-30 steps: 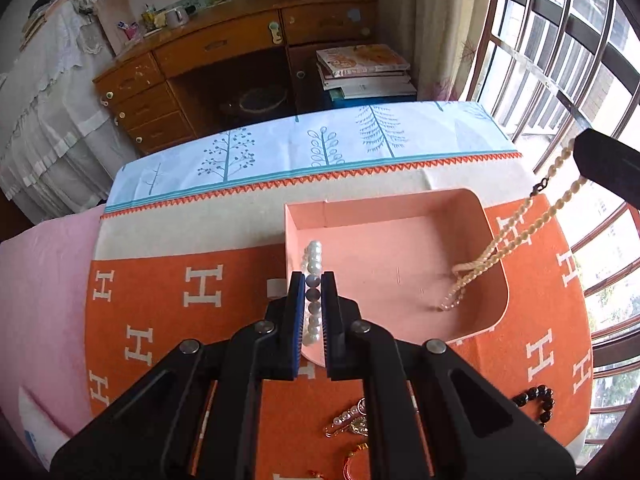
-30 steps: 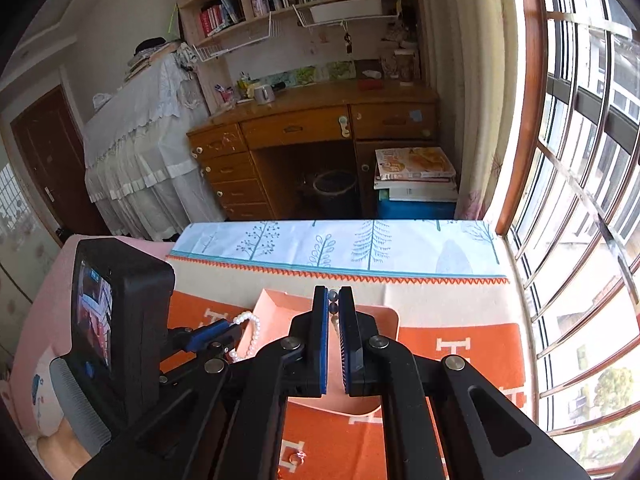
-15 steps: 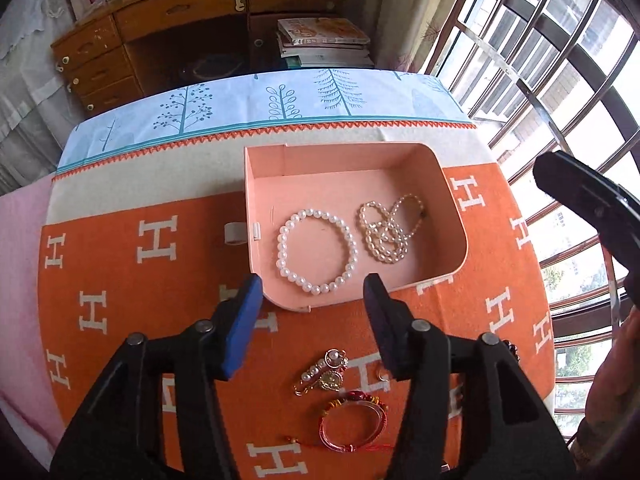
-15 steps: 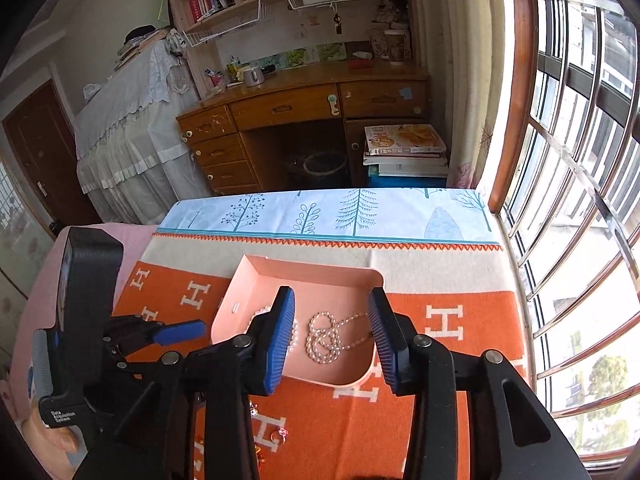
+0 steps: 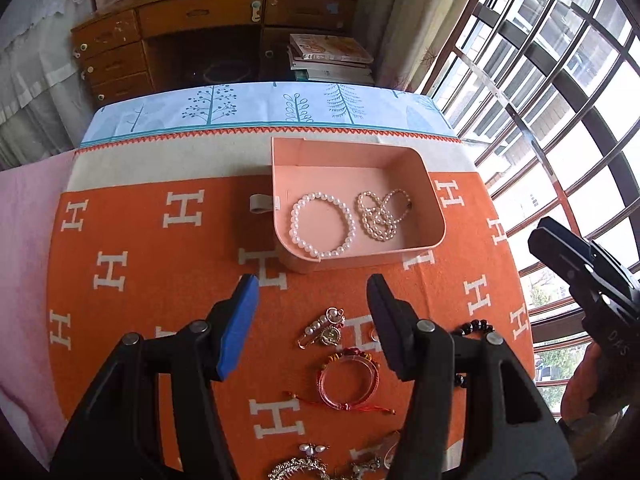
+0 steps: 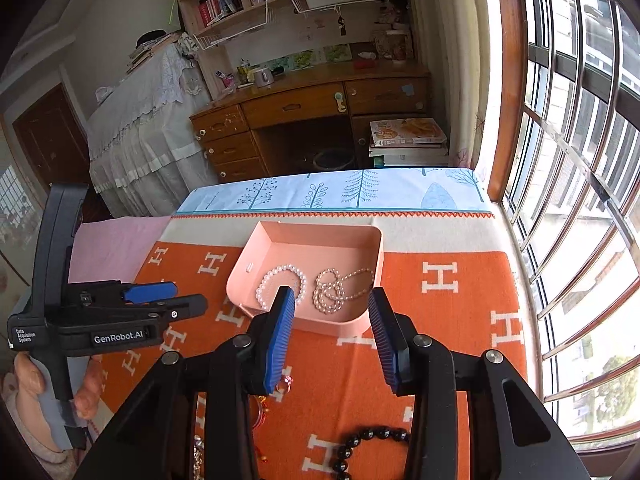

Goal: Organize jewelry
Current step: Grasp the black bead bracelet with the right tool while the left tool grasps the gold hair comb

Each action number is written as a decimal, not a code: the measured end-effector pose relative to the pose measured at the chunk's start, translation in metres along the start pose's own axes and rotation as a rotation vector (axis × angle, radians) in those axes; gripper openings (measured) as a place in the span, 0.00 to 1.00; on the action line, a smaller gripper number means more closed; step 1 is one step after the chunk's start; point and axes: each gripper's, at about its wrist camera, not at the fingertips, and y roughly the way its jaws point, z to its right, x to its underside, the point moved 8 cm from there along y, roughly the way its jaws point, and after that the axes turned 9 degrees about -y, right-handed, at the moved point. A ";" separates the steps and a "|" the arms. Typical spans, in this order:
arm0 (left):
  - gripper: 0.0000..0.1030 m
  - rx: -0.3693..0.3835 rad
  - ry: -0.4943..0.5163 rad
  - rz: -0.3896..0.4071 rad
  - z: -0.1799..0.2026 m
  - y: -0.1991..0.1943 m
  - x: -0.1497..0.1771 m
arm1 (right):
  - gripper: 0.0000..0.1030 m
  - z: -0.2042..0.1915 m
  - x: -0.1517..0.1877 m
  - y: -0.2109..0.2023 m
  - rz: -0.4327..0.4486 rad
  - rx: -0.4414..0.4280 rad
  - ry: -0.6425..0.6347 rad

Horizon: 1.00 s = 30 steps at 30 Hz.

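- Both tools wide open and empty: left gripper [image 5: 312, 304] hangs over the loose pieces, right gripper [image 6: 330, 322] sits just short of the pink box [image 5: 434, 200].
- Best next grab, I'd say, is the red bracelet [image 5: 347, 380]; come straight down and pinch one side of its band.
- In the box: one pearl bracelet [image 5: 322, 225], one bead necklace [image 5: 382, 216].
- On the orange cloth [image 5: 160, 280]: one pin brooch [image 5: 324, 330], one black bead string [image 6: 368, 446], and a few more pieces at the near edge, too cut off to count.

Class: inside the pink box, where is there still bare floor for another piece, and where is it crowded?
The pink box has bare floor along its far wall, beyond the pearl bracelet and beaded necklace. Its near half is crowded: both pieces lie there side by side.
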 end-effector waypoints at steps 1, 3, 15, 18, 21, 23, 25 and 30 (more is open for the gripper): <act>0.52 0.009 -0.006 0.006 -0.001 -0.004 0.003 | 0.38 -0.001 0.005 -0.003 0.001 -0.002 -0.002; 0.52 0.028 -0.038 0.022 -0.005 -0.012 0.009 | 0.38 -0.003 0.015 -0.011 0.004 -0.006 -0.005; 0.52 0.040 -0.057 0.120 -0.025 -0.051 0.059 | 0.40 -0.010 0.085 -0.052 0.002 -0.027 -0.001; 0.52 0.019 -0.026 0.118 -0.024 -0.053 0.077 | 0.45 -0.013 0.105 -0.057 0.000 -0.027 0.004; 0.52 -0.008 -0.028 0.123 -0.025 -0.049 0.094 | 0.45 -0.014 0.125 -0.058 -0.009 -0.022 0.013; 0.52 -0.025 -0.033 0.123 -0.026 -0.044 0.104 | 0.45 -0.015 0.138 -0.056 -0.020 -0.023 0.019; 0.52 -0.047 -0.043 0.122 -0.029 -0.036 0.113 | 0.45 -0.015 0.150 -0.055 -0.027 -0.013 0.019; 0.52 -0.096 -0.044 0.072 -0.037 -0.008 0.142 | 0.45 -0.011 0.173 -0.045 -0.050 0.003 0.046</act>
